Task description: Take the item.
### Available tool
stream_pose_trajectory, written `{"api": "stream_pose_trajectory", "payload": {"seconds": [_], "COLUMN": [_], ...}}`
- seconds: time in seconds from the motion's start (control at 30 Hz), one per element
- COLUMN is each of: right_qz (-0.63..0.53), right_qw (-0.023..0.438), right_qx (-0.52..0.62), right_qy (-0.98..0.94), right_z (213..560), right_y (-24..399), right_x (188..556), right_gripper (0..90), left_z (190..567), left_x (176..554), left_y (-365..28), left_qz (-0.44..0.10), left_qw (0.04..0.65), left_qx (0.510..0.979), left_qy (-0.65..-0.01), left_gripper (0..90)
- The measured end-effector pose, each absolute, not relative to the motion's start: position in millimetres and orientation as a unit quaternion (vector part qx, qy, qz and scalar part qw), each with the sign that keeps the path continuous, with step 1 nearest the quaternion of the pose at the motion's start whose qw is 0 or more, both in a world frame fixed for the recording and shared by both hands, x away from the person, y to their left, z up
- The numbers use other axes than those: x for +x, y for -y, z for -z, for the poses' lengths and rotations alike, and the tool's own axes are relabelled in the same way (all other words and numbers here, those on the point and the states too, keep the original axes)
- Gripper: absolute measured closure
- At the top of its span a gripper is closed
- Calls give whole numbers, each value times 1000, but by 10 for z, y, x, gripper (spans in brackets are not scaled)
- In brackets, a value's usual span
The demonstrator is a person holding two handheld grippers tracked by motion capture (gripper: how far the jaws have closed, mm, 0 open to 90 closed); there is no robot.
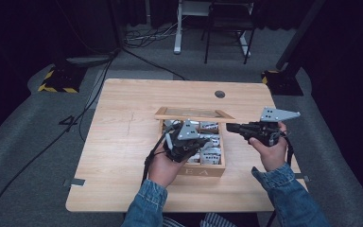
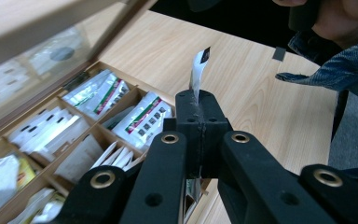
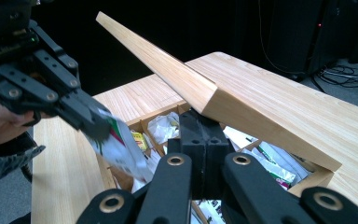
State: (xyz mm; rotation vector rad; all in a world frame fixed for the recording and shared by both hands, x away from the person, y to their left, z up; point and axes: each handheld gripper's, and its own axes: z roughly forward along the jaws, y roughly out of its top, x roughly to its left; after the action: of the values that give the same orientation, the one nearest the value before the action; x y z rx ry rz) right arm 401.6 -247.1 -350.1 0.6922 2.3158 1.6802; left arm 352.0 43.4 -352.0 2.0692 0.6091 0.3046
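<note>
Table [image 1: 123,137] of light wood carries a wooden tea box [image 1: 203,170] near its front edge, dividers inside, packets in most compartments. Box lid [image 1: 194,113] stands raised at the back, glass pane in a wood frame; in the right gripper view the lid's edge [image 3: 177,74] slants up just above the jaw tips. Person in denim sleeves holds both tools. Left gripper [image 1: 185,144] sits over the box, jaws pressed together and pinching a tea packet [image 2: 198,74]; in the left gripper view the packet's thin white edge sticks up from between the jaw tips, clear of the compartments. From the right gripper view the same packet [image 3: 119,147] hangs tilted from those jaws, white with a red and green stripe, above the box's front left part. Right gripper [image 1: 234,127] is held level just right of the box, tips pointing at the lid's corner, jaws pressed together with nothing between them. Whether the tips touch the lid cannot be told.
</note>
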Motion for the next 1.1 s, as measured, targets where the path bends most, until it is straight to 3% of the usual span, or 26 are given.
{"api": "stream_pose_trajectory", "payload": {"seconds": [1.1], "right_qz": [-567], "right_qw": [101], "right_qx": [236], "right_qy": [-783], "right_z": [3488], "right_y": [2473], "right_x": [3983], "right_gripper": [900], "left_z": [3488], "left_x": [3081], "left_y": [-1736], "left_qz": [-190], "left_qw": [441], "left_qx": [804], "left_qy": [-351], "left_gripper": [900]}}
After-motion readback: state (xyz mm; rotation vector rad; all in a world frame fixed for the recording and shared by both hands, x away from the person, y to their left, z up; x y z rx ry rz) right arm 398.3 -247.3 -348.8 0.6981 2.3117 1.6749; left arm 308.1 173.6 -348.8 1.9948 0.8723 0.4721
